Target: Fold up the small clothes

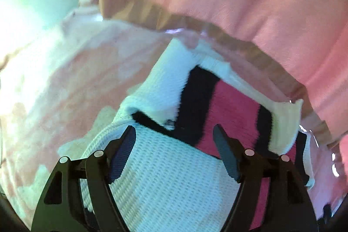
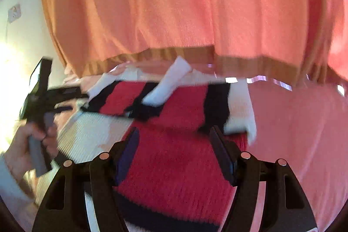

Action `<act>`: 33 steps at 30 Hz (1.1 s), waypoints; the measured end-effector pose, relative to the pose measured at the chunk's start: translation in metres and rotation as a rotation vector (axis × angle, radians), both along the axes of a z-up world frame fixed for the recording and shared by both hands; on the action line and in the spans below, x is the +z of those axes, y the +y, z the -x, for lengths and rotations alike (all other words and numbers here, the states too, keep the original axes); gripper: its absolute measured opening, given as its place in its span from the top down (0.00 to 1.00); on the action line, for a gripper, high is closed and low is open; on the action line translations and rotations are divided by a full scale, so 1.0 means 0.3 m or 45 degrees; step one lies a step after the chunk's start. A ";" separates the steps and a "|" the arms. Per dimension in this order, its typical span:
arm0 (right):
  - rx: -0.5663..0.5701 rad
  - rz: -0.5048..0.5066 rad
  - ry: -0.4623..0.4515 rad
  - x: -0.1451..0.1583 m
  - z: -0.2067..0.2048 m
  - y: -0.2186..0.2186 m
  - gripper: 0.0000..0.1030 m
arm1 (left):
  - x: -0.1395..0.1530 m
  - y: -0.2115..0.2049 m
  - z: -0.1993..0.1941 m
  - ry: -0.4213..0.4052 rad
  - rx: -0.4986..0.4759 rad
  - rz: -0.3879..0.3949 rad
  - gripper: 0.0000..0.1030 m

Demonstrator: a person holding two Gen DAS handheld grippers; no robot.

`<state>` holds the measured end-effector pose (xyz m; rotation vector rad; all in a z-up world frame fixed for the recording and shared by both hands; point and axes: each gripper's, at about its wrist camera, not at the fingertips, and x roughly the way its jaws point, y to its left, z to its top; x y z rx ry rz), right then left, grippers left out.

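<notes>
Both the left claw and the right claw stood wide apart, gripping nothing, just above the knitted red, black and white sweater lying beneath them on the pink-covered surface, so pinching matching edges would keep the fold square.

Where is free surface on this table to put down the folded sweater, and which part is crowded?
Free: the pink tablecloth right of the sweater, up to the curtain hem. Also the pale cloth left of the sweater in the left wrist view. Crowded: the middle under both tongs, and the left side, where the hand holds the left tongs.
</notes>
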<state>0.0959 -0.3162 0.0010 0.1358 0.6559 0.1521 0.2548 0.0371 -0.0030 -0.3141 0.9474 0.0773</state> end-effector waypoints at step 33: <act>-0.320 -0.328 0.189 -0.205 -0.379 -0.167 0.94 | -0.108 0.025 -0.119 0.086 0.002 0.091 0.86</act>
